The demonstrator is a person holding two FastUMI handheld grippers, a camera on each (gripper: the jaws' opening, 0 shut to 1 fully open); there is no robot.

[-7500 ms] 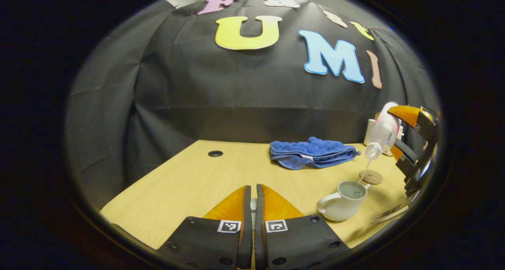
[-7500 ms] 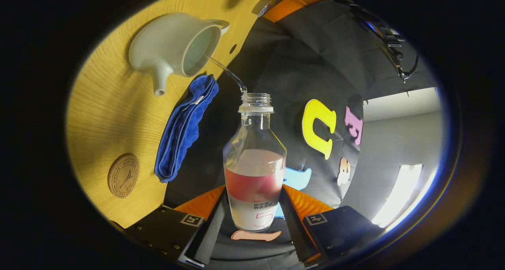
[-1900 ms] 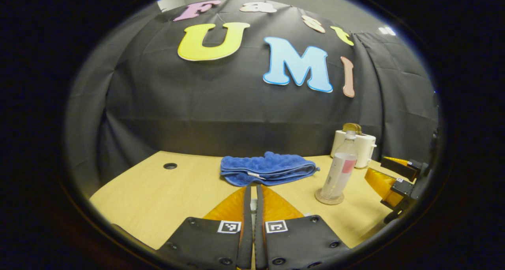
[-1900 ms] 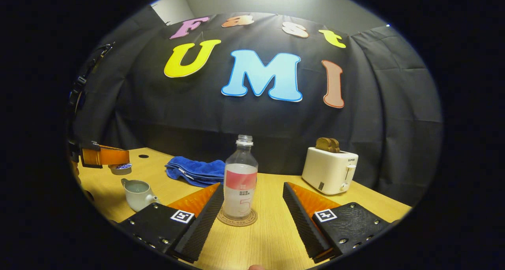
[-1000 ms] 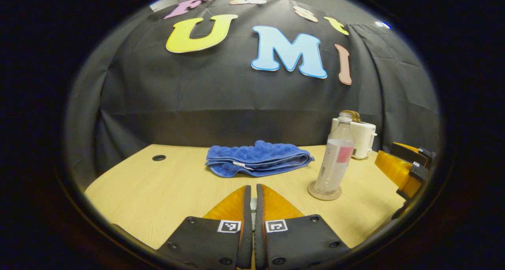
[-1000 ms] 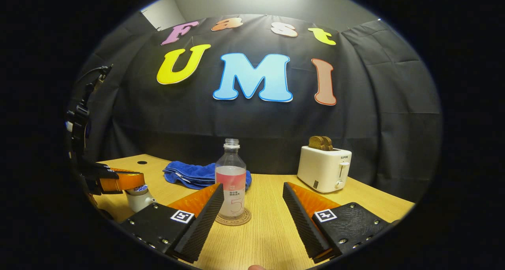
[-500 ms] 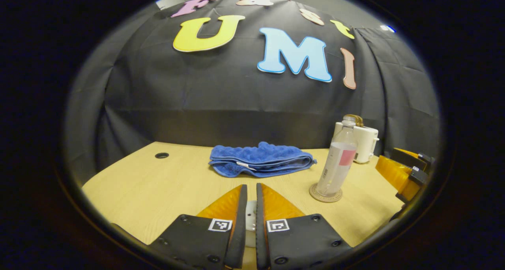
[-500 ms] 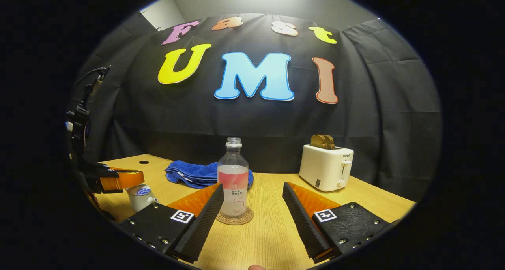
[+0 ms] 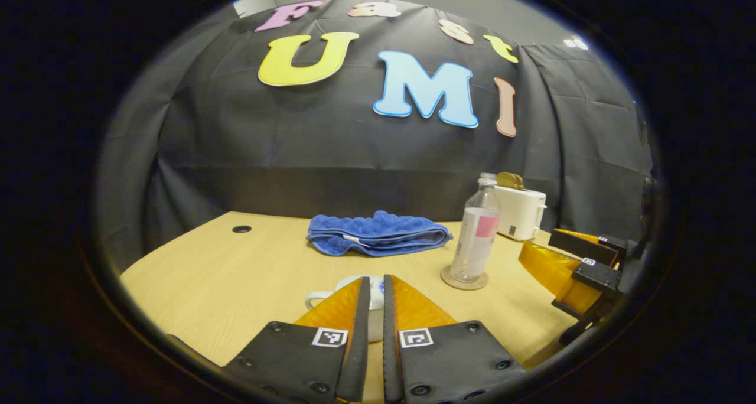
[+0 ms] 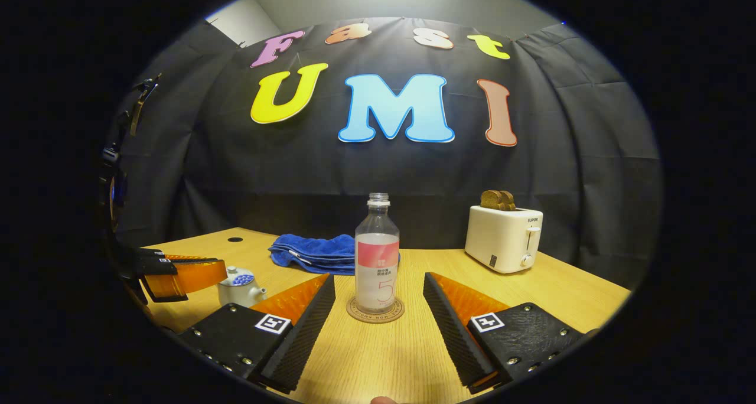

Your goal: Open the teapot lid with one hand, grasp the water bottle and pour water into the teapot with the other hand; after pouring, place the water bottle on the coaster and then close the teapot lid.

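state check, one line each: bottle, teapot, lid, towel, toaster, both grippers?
water bottle: upright on coaster, uncapped, part full
teapot: upright on the table, lid on
lid: seated on teapot, released
towel: folded, lying flat
toaster: bread in slots
left gripper: nearly closed, holding nothing
right gripper: open, straddling bottle without touching

Brightness: dim booth, table (image 10: pixel 378 357) evenly lit.
Light source: overhead, a bright strip above the right gripper (image 10: pixel 378 300), beyond the wall's top edge.
Shadows: soft, short, just under the water bottle (image 10: pixel 377 253) ahead of that gripper.
Glare: slight on the bottle's shoulder.
Distortion: strong fisheye bowing toward the edges.
Focus: sharp centre, softer rim.
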